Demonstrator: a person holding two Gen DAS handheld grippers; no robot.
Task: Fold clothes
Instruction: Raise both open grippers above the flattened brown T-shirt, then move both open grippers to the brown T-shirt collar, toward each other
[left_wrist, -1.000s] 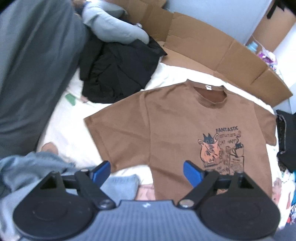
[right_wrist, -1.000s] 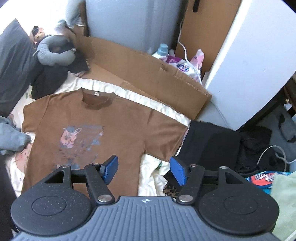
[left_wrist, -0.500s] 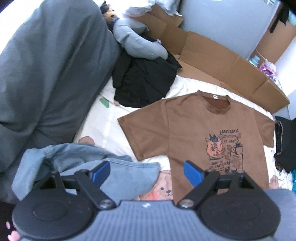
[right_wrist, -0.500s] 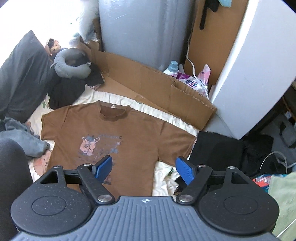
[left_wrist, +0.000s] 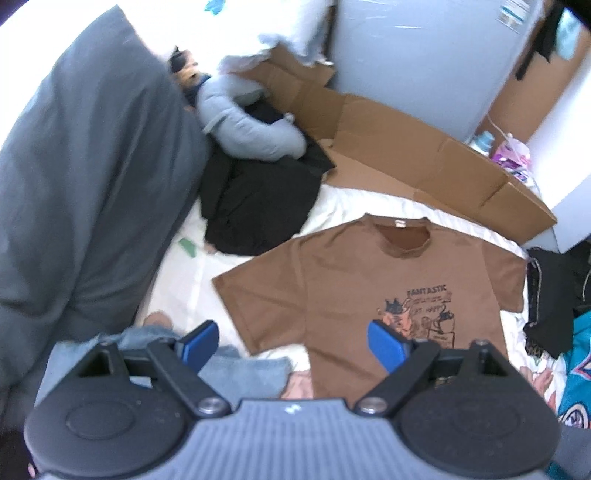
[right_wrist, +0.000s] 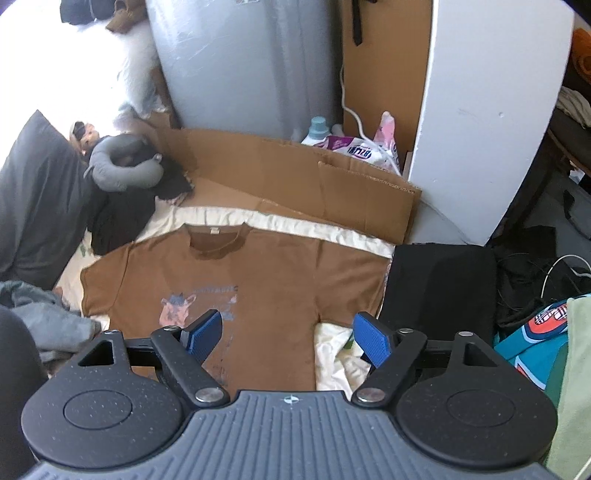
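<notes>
Nearest in both wrist views are the tongs, each spread wide with nothing between the blue pads. The left tongs (left_wrist: 293, 341) hang high over the near left of the bed, above a crumpled blue-grey garment (left_wrist: 240, 369). The right tongs (right_wrist: 288, 332) hover over the shirt's lower right part; their jaws have just been opening, and nothing is between them.

Beyond the tongs, a brown T-shirt (left_wrist: 369, 280) lies flat and face up on the cream bedsheet (left_wrist: 177, 280), collar away from the viewer, both short sleeves spread out sideways, a cat print on the chest. It looks smoothed and not yet folded.

Further off, a black garment (left_wrist: 255, 206) is heaped beside the shirt's left sleeve, with a grey neck pillow (left_wrist: 251, 136) behind it and a large dark grey pillow (left_wrist: 85, 184) at far left. Flattened cardboard (left_wrist: 424, 162) lines the back of the bed. More dark clothing (right_wrist: 439, 284) sits just beside the right sleeve.

The first fold likely wants each pair of tongs lowered onto one side of the shirt, pinching only brown cloth at sleeve and hem, not the sheet beneath, then carrying that side across evenly so the edge stays straight.
</notes>
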